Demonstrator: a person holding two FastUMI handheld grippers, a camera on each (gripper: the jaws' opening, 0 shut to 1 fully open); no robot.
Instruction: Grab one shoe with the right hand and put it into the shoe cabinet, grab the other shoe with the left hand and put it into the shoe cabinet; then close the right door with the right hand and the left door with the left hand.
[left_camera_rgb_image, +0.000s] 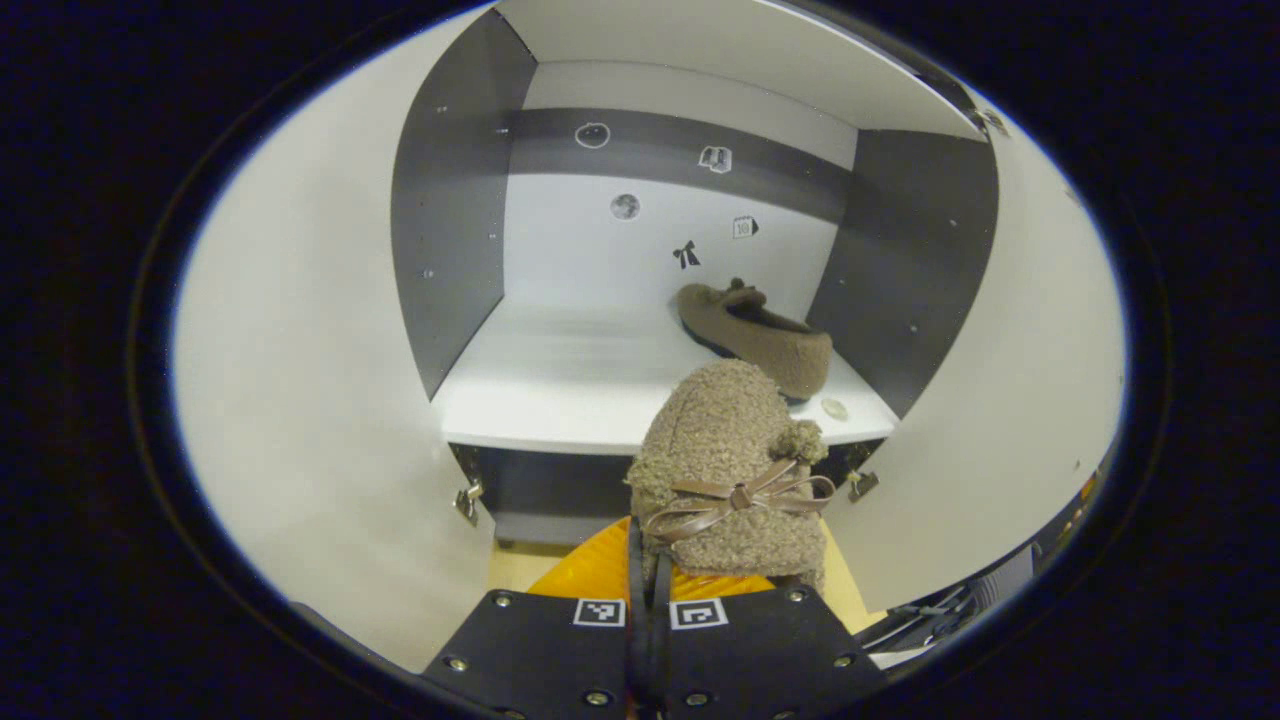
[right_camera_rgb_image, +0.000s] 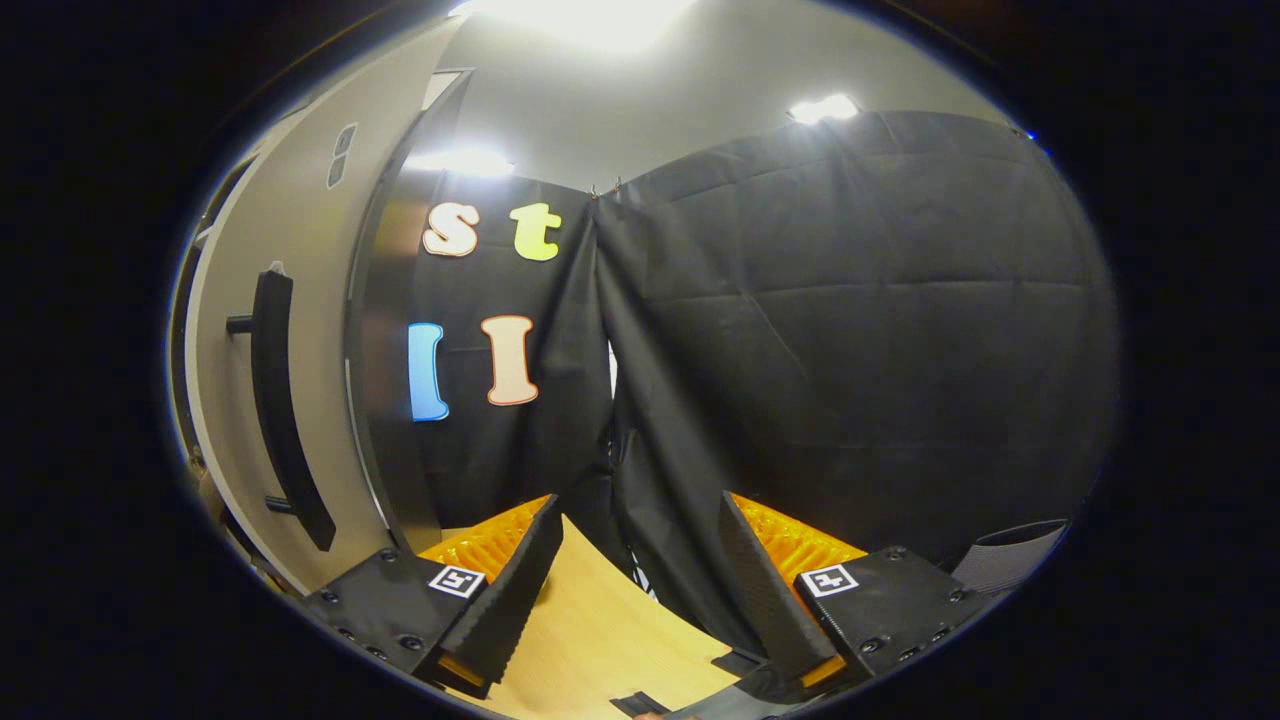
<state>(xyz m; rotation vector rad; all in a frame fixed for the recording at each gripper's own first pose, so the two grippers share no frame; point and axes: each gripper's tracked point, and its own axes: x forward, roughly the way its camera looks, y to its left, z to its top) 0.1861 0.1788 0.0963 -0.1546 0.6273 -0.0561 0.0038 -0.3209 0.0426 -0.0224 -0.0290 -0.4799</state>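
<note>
- Leftmost in the left gripper view stands the cabinet's left door (left_camera_rgb_image: 310, 400), swung wide open, with a hinge (left_camera_rgb_image: 468, 497) at its lower inner edge
- Next comes the shoe cabinet (left_camera_rgb_image: 560, 390), its pale shelf bare on the left half, small stickers on the back wall
- Low in the middle, the left gripper (left_camera_rgb_image: 650, 590) is closed tight on a fuzzy brown shoe (left_camera_rgb_image: 725, 470) with a ribbon bow, held up just in front of the shelf edge
- Further right, the other shoe (left_camera_rgb_image: 755, 335) lies on the shelf near the right wall
- In the right gripper view, a door with a dark handle (right_camera_rgb_image: 280, 410) is at the left
- Beside it, the right gripper (right_camera_rgb_image: 640, 570) is spread wide and holds nothing, above the wooden floor (right_camera_rgb_image: 600, 630)
</note>
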